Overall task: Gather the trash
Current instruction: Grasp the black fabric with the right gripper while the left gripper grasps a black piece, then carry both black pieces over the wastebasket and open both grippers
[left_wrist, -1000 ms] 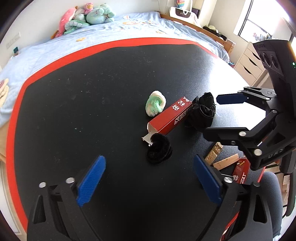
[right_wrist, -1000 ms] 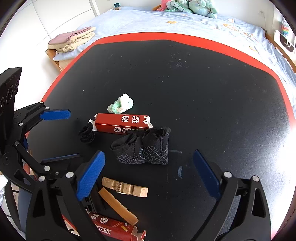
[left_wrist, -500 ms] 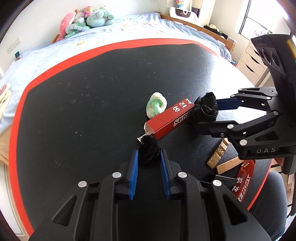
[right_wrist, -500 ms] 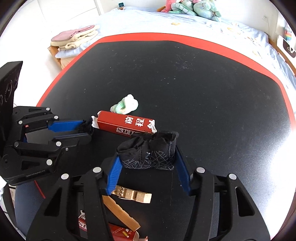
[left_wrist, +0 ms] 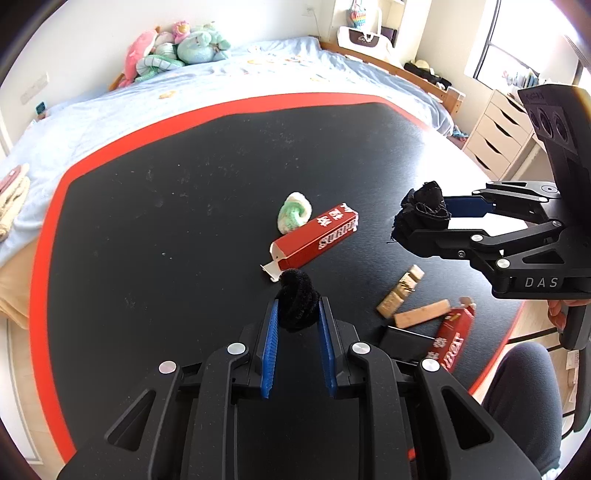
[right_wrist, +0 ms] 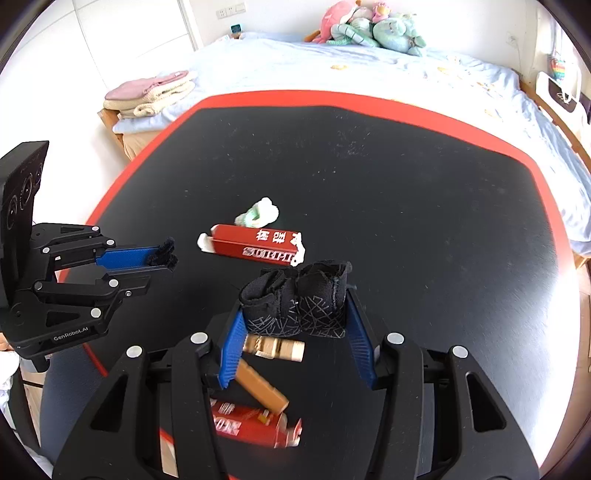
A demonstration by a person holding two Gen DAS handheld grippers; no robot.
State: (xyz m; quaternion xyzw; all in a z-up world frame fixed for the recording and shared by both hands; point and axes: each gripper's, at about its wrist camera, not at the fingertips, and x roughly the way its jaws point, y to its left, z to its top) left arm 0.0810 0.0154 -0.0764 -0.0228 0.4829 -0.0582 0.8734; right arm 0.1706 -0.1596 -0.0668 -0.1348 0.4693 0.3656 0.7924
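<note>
Left gripper (left_wrist: 297, 317) is clenched on a black fuzzy ball (left_wrist: 297, 303) — blue pads press both sides, and the ball pokes out past the fingertips. From the right wrist view the same gripper (right_wrist: 162, 264) shows at the left edge with black fuzz between its blue pads.

Right gripper (right_wrist: 295, 317) is clamped on a bundle of black socks (right_wrist: 295, 302) with a grey line pattern; pads squeeze its two ends and it sits clear of the table. In the left wrist view that gripper (left_wrist: 424, 221) comes in from the right with the socks (left_wrist: 423, 210) in its tips.

On the black table (left_wrist: 184, 184) with its red edge: a red box (left_wrist: 314, 236) lying flat with one end flap open, and a white-green wad (left_wrist: 293, 212) just beside it on the far side. Nearer the table's edge lie two wooden blocks (left_wrist: 400, 291), (left_wrist: 421, 314), close together, and a second red box (left_wrist: 448, 339) near them — blurred in the right wrist view.

Behind the table is a bed (right_wrist: 369, 74) with plush toys (right_wrist: 369, 26) at the head. A person's knee (left_wrist: 524, 387) shows at lower right.
</note>
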